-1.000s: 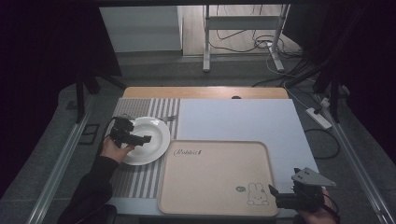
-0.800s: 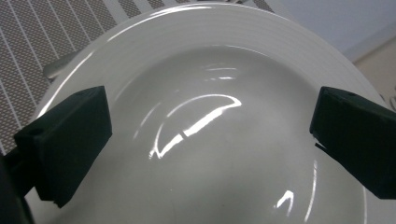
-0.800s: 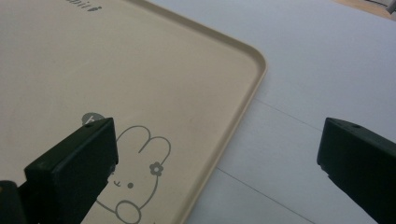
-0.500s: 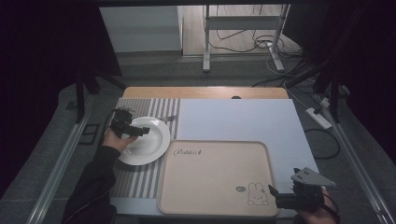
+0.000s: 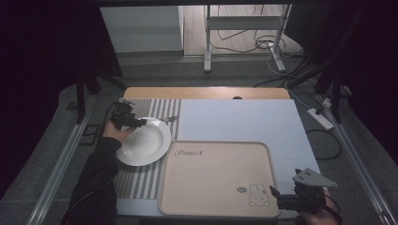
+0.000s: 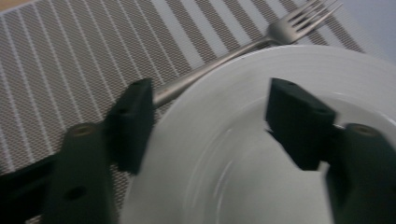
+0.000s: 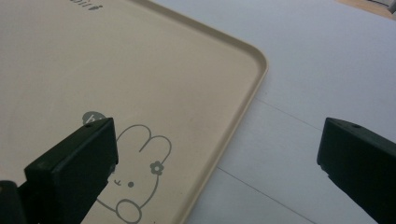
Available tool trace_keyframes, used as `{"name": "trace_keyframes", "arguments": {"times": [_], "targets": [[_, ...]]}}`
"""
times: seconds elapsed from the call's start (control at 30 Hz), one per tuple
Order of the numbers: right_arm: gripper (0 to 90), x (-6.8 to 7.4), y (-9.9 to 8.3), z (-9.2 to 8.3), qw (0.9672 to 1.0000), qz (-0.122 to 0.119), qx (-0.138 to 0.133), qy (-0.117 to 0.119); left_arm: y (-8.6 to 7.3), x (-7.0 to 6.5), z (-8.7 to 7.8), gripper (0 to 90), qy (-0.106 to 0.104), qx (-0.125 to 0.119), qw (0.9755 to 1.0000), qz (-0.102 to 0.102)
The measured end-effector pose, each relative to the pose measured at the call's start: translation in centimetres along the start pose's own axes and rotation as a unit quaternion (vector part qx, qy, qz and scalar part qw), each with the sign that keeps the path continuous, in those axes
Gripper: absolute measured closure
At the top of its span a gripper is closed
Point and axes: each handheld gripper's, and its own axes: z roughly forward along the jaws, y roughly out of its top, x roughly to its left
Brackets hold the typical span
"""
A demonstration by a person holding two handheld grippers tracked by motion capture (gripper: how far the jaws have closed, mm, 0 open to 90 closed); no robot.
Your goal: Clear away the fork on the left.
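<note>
my left gripper [image 6: 208,126] is reaching over the rim of the white plate [image 5: 143,142]. its jaws have just been closing. one jaw is sitting outside the rim and one inside, with the rim between them, but the pads are not pressing on it yet. the plate is lying on the striped mat [image 5: 149,178], and a fork [image 6: 243,49] is poking out from under its far edge. my right gripper [image 7: 217,158] is hanging with jaws wide apart over the corner of the tan bunny tray [image 5: 220,183], holding nothing.
</note>
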Motion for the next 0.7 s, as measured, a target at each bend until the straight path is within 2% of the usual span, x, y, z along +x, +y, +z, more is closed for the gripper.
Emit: {"name": "trace_keyframes", "arguments": {"times": [0.1, 0.13, 0.17, 0.2, 0.23, 0.27, 0.3, 0.4, 0.57, 0.7], "targets": [[0.0, 0.0, 0.0, 0.0, 1.0000, 0.000, 0.001, 0.000, 0.3, 0.9, 0.0, 54.1, 0.007, 0.000, 1.0000, -0.002], [0.0, 0.0, 0.0, 0.0, 1.0000, 0.000, 0.001, 0.000, 0.3, 0.9, 0.0, 56.1, 0.007, 0.000, 1.0000, -0.002], [0.0, 0.0, 0.0, 0.0, 1.0000, -0.001, 0.001, 0.000, 0.4, 1.2, 0.0, 64.6, 0.006, -0.001, 1.0000, -0.006], [0.0, 0.0, 0.0, 0.0, 1.0000, -0.001, 0.001, 0.000, 0.4, 1.4, 0.0, 64.6, 0.005, -0.002, 1.0000, -0.007], [0.0, 0.0, 0.0, 0.0, 1.0000, 0.000, 0.001, 0.000, 0.5, 1.7, 0.1, 75.1, 0.005, -0.002, 0.9999, -0.013], [0.0, 0.0, 0.0, 0.0, 1.0000, 0.000, 0.001, 0.000, 0.6, 2.0, 0.1, 75.1, 0.001, 0.000, 0.9999, -0.017], [0.0, 0.0, 0.0, 0.0, 1.0000, 0.000, 0.002, 0.000, 0.8, 2.6, 0.4, 88.8, 0.001, 0.005, 0.9998, -0.021], [0.0, 0.0, 0.0, 0.0, 1.0000, -0.001, 0.001, 0.001, 1.0, 3.1, 0.9, 88.9, -0.003, 0.017, 0.9995, -0.025], [0.0, 0.0, 0.0, 0.0, 1.0000, 0.000, 0.001, 0.002, 1.6, 4.4, 2.6, 88.8, 0.004, 0.036, 0.9986, -0.038], [0.0, 0.0, 0.0, 0.0, 1.0000, 0.000, 0.001, 0.002, 1.9, 4.8, 3.4, 88.7, 0.011, 0.050, 0.9976, -0.047]]}}
